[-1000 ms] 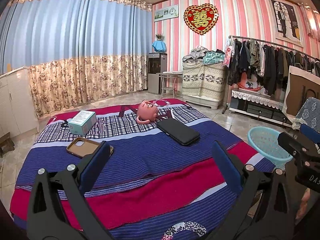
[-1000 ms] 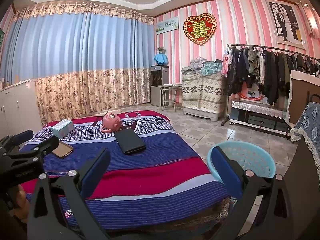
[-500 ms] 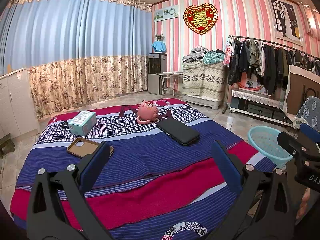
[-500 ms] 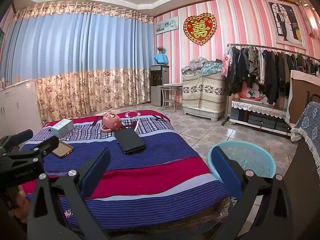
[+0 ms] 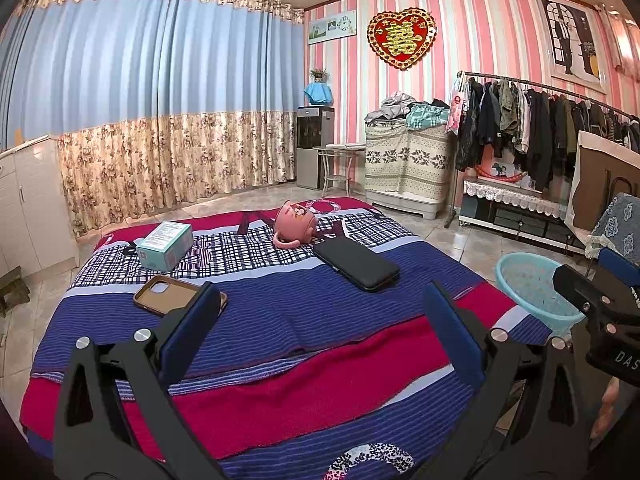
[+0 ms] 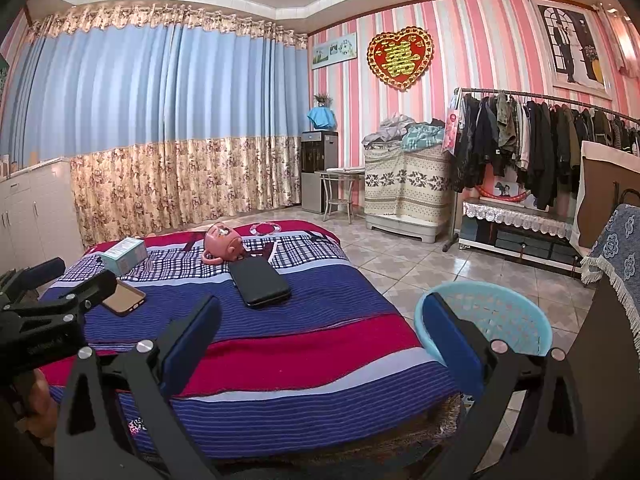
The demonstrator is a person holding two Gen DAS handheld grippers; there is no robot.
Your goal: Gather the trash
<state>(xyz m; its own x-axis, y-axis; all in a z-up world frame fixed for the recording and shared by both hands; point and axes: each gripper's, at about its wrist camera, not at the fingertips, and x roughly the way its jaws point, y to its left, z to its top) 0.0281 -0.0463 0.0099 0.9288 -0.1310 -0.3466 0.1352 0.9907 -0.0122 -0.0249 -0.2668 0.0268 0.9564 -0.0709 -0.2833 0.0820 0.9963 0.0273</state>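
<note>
Spread over the bed [image 5: 280,320], a blanket striped in blue, red and plaid, with four things lying on it. Farthest back and near the middle, a pink cup [image 5: 295,224] tipped on its side, handle toward the camera. Just in front of it, almost touching, a flat black case [image 5: 356,263]. To the left, a small teal and white box [image 5: 165,245], and nearer still, a brown phone case [image 5: 170,294] lying back up, camera cutout visible. Off the bed's right side, on the tiled floor, a light blue plastic basket [image 6: 504,322] with a perforated wall, standing upright and seemingly holding nothing.

Left tool [image 5: 320,330] spread wide, blue pads well apart, gripping nothing, poised above the blanket's near half; left pad overlapping the phone case in view, contact not clear. Right tool [image 6: 322,338] likewise wide apart and unloaded, above the bed's right corner, right pad in front of the basket's rim.
</note>
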